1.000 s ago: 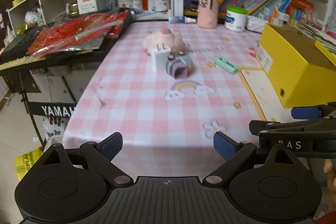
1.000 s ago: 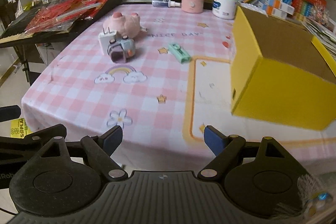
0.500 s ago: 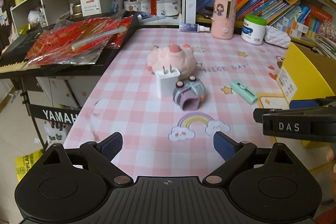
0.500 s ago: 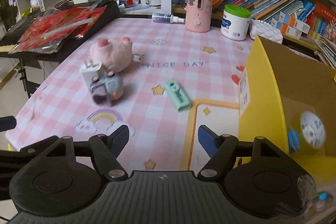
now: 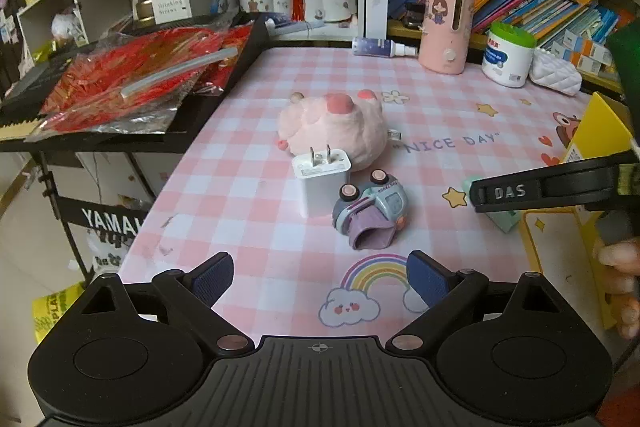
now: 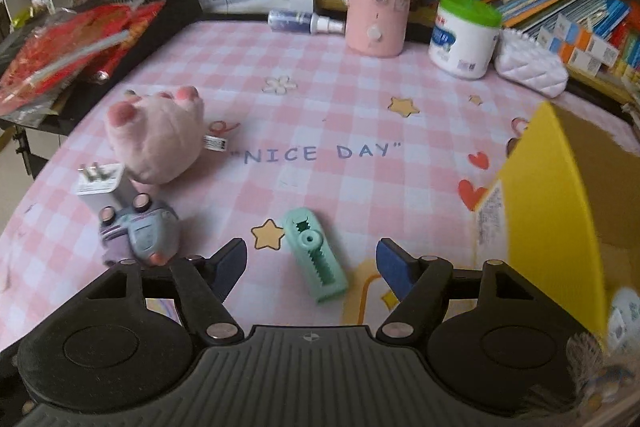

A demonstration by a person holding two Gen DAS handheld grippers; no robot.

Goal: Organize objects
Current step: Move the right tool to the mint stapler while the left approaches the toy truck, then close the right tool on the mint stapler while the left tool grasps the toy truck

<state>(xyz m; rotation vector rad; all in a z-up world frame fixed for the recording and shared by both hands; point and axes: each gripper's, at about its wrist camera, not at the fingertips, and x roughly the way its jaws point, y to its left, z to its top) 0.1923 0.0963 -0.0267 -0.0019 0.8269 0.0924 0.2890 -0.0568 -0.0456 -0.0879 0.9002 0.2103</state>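
I have the right gripper (image 6: 311, 263) closing, jaws half-wide around the untouched mint-green plastic clip (image 6: 315, 255). Left gripper (image 5: 320, 275) wide, empty. Yellow cardboard box (image 6: 560, 195) at 3 o'clock; pink plush toy (image 6: 156, 139), white charger (image 6: 106, 185), toy car (image 6: 144, 231) left.

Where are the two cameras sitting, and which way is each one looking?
Left wrist: on the left gripper, looking down across the table at the white charger; the right gripper's arm and some fingers show.
Right wrist: on the right gripper, its jaws closing, over the mint clip.
Shared: plush pig, toy car.
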